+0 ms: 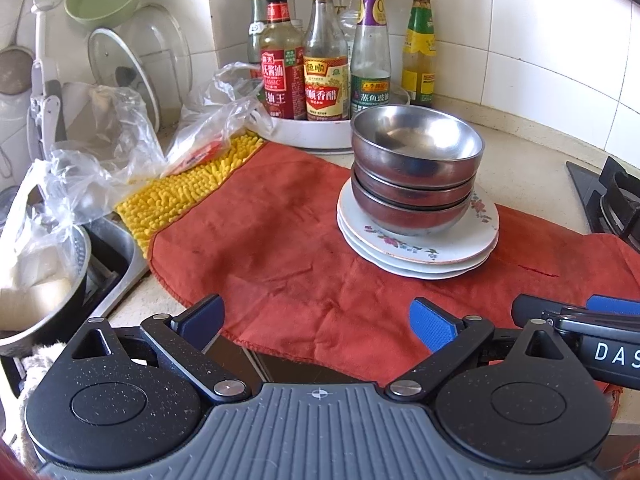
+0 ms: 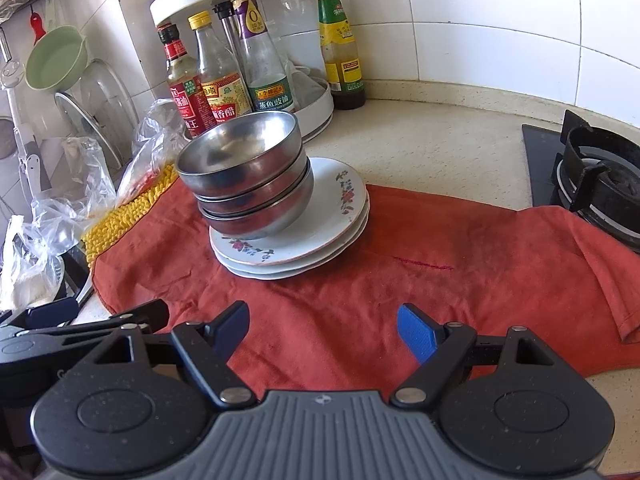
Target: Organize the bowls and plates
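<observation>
Steel bowls [image 1: 416, 168], three nested, sit on a stack of floral plates [image 1: 420, 244], and that stack rests on the red cloth [image 1: 280, 248] spread over the surface. Behind the stack stands a white turntable rack [image 1: 304, 132] of sauce bottles [image 1: 324, 60]; to the stack's right is the gas burner [image 2: 600, 176], to its left a yellow mop-like cloth [image 1: 188, 188] and crumpled plastic bags [image 1: 100, 148].

Both tools hang in front of the stack, well short of it. The left gripper [image 1: 316, 324] has its jaws apart and empty; so does the right gripper [image 2: 324, 332], with only cloth between them.

Judging by the tidy pile, the stacking looks done or nearly so. If the pile still has to go elsewhere, the next move calls for both grippers to take the bottom plate's rim from opposite sides and keep it level, since the bowls could slide.
</observation>
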Tool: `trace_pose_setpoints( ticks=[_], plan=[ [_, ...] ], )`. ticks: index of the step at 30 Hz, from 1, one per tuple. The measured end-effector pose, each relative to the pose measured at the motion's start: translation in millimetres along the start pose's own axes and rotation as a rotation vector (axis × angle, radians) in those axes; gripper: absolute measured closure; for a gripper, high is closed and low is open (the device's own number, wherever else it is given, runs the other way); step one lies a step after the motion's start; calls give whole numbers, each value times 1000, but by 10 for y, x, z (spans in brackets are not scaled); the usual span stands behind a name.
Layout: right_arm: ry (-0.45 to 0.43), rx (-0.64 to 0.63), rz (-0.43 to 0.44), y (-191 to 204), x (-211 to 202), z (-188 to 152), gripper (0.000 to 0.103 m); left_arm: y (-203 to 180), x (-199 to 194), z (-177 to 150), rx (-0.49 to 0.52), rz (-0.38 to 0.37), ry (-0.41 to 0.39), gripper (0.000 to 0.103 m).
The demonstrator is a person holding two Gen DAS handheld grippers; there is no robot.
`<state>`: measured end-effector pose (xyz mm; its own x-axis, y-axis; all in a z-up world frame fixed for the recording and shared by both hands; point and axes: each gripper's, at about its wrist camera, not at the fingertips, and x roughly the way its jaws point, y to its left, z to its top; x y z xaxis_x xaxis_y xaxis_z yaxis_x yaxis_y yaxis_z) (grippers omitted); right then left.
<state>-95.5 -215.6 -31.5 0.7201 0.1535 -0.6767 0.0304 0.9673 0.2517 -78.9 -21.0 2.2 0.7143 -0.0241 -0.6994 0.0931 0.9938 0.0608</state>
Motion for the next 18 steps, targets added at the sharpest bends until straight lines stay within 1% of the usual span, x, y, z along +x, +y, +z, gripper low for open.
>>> trace_pose_setpoints(
  ticks=[7, 18],
  plan=[
    [-1, -1, 2, 2, -9, -7, 20, -2, -21, -22, -1, 10, -8, 2],
    [-10, -7, 7, -6, -44, -16, 20, -5, -65, -48, 31, 23, -62, 0]
  ],
)
